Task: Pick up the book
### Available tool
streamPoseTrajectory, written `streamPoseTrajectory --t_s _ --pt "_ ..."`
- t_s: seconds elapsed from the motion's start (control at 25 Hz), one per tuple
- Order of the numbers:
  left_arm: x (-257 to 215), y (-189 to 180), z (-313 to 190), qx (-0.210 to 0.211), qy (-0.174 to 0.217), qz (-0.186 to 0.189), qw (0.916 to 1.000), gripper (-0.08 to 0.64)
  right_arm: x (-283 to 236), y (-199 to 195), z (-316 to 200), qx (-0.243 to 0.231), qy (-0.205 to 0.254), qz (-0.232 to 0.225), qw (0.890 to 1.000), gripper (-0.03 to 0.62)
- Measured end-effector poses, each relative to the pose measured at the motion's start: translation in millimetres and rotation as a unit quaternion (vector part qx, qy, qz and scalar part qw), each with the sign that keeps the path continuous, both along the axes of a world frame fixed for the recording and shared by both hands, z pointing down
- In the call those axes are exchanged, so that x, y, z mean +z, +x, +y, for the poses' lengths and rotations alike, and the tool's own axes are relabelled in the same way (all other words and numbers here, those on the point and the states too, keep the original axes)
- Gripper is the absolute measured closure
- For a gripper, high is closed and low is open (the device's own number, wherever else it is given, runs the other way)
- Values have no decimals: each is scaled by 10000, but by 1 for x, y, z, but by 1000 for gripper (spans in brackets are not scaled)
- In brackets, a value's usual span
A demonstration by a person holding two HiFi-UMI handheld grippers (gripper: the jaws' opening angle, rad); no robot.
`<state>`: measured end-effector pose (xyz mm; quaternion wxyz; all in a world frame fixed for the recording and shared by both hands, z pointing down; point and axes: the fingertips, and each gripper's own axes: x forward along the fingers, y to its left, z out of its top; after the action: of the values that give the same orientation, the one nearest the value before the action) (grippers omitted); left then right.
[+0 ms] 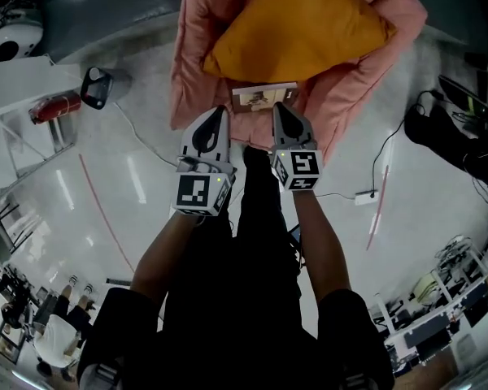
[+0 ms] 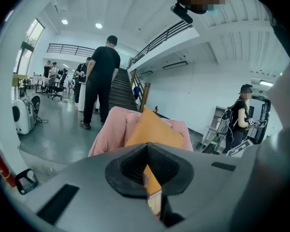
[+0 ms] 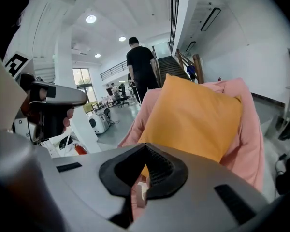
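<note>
Book (image 1: pixel 264 97) lies flat at the front edge of the pink padded seat (image 1: pixel 197 47), upper centre of the head view. Its far side is tucked against or under the orange pillow (image 1: pixel 301 27); cannot tell which.

Left hand-held gripper (image 1: pixel 218 116) and right hand-held gripper (image 1: pixel 278 110) are both just below the book in frame, tips aimed at it, one toward each near corner. Both have jaws together with nothing between them. Neither touches the book as far as the frames show.

Risks, judged from here:
- Jaws are closed. If they arrive that way they will shove the book, either deeper under the pillow or sideways off the front lip onto the floor (image 1: pixel 106 177).
- The seat is soft. Pressing down to get a jaw under the book likely sinks it, and a jaw could pinch pink fabric along with the book, or instead of it.
- The book is thin and lying flat. A bite on the top cover alone would likely let it flop open and slip.
- The grippers are close together and could bump each other at the book.
- The pillow may drag on the book as it lifts.
</note>
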<state>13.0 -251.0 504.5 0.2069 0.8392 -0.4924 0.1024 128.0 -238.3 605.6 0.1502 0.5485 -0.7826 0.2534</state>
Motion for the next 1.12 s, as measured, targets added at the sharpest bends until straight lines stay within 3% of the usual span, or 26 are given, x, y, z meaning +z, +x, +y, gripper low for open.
streamPoseTrajectory --t_s 0.32,0.72,0.92,1.12 --pt "64 11 -17 26 -252 32 9997 552 98 -2 -10 -672 -631 211 9955 591" --pt "111 15 -23 -9 -472 187 9987 552 199 -18 -10 -1865 -1360 466 9719 432" --pt "124 18 -20 64 -505 180 9985 552 238 -17 -5 -2621 -1634 907 9468 365" --pt "139 19 -15 81 -696 224 9973 552 265 -26 -1 -3638 -1687 1570 9025 325"
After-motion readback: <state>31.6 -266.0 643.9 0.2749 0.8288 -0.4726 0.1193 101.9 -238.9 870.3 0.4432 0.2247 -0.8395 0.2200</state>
